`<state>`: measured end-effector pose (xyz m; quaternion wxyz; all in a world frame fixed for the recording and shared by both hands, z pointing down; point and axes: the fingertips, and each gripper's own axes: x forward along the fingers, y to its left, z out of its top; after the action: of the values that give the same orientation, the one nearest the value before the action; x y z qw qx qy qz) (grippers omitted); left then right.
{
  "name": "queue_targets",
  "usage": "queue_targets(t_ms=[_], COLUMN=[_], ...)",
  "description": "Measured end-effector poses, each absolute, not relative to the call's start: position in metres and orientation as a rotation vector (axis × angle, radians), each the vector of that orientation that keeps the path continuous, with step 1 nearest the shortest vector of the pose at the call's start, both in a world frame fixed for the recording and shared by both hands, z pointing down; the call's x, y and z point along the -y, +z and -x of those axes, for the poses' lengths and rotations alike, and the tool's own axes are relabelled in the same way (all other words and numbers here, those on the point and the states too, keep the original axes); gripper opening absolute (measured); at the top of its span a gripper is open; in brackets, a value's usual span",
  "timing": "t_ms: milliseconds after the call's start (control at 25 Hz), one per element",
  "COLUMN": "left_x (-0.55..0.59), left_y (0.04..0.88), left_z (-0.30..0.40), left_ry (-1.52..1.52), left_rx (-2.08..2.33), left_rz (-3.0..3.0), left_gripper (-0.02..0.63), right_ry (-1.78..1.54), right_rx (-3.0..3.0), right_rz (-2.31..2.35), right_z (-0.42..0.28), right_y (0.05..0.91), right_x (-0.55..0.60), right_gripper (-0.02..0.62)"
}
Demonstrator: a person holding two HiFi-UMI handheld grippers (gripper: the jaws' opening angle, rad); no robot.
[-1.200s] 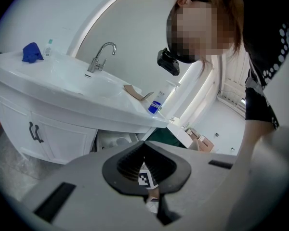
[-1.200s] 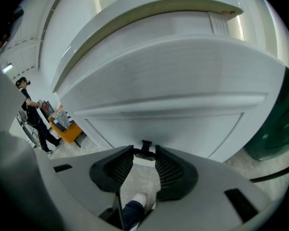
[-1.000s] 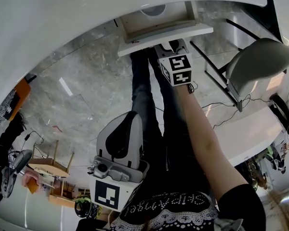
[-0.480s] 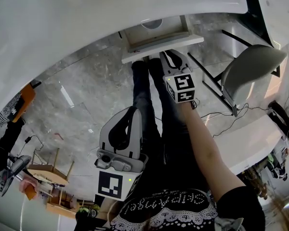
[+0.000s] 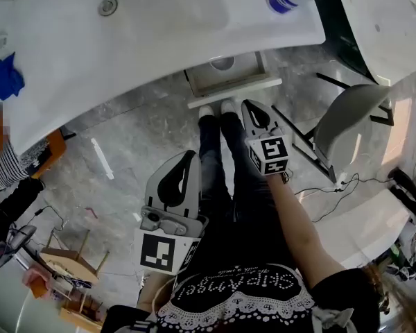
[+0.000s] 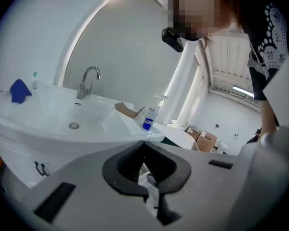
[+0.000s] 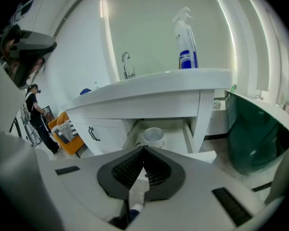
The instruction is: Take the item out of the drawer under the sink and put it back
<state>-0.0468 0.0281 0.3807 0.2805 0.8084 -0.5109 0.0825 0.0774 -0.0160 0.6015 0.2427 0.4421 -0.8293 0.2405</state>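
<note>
Jaws on the right gripper [image 5: 250,108] [image 7: 144,151] had just been closing and met at the tips, with nothing between them. Ahead of those tips and lower down, the drawer [image 5: 236,91] [image 7: 193,134] under the sink [image 5: 125,33] [image 7: 154,88] stood pulled out. The white cup [image 5: 222,62] [image 7: 153,136] sat inside it near the back, well apart from the gripper and untouched. The right gripper pointed down toward the drawer front from just on the person's side of it.

The left gripper [image 5: 189,157] [image 6: 144,143] was off to the right gripper's left and farther back from the drawer. Its jaws were also pressed together at the tips and empty. Ahead of it lay the sink basin, with the faucet [image 6: 89,78] beyond. A blue cloth [image 6: 19,90] [image 5: 5,76] rested on the rim far to its left. A spray bottle [image 6: 150,117] [image 7: 187,42] stood on the rim ahead to its right. That bottle rose above and beyond the right gripper. A chair [image 5: 353,109] stood to the right gripper's right.
</note>
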Motion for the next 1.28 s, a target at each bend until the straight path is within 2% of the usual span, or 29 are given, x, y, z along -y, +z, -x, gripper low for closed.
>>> queue_targets(t_ms=[480, 1280], left_x=[-0.026, -0.035], left_y=[0.316, 0.254], left_z=[0.044, 0.074], left_ry=[0.161, -0.036], left_rx=[1.436, 1.574], left_rz=[-2.306, -2.333], left_gripper=[0.003, 0.003], right_ry=[0.518, 0.377], right_rx=[2.467, 2.693], right_rz=[-1.265, -1.308], right_z=[-0.073, -0.07], right_y=[0.479, 0.349], right_x=[0.035, 0.022], right_gripper=[0.017, 0.017])
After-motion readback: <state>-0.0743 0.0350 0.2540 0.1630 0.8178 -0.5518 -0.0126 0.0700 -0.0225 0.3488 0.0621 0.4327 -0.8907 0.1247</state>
